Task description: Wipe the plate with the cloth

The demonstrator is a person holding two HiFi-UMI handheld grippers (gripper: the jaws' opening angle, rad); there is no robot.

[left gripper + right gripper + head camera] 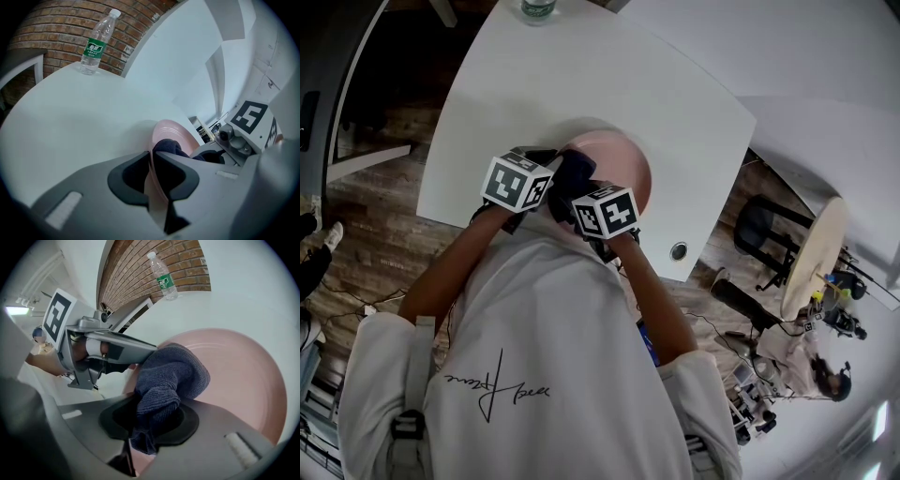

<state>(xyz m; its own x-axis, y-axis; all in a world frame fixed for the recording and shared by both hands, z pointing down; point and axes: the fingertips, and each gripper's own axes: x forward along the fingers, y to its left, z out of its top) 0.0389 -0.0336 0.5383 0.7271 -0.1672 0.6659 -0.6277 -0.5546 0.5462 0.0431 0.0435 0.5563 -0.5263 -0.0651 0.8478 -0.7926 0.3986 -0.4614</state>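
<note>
A pink plate (623,161) is held tilted above the near part of the white table (581,84). My left gripper (151,172) is shut on the plate's (174,133) near rim, which passes edge-on between its jaws. My right gripper (150,420) is shut on a dark blue cloth (171,376). The bunched cloth presses on the plate's (243,376) inner face, next to the left gripper's jaws. In the head view both grippers sit side by side at the plate's near edge, the left gripper (546,183) beside the right gripper (581,202), with the cloth (575,169) between them.
A clear water bottle with a green label (97,43) stands at the table's far edge before a brick wall; its cap end shows in the head view (538,9). Past the table's right edge are a black stool (769,230), cables and gear on the floor.
</note>
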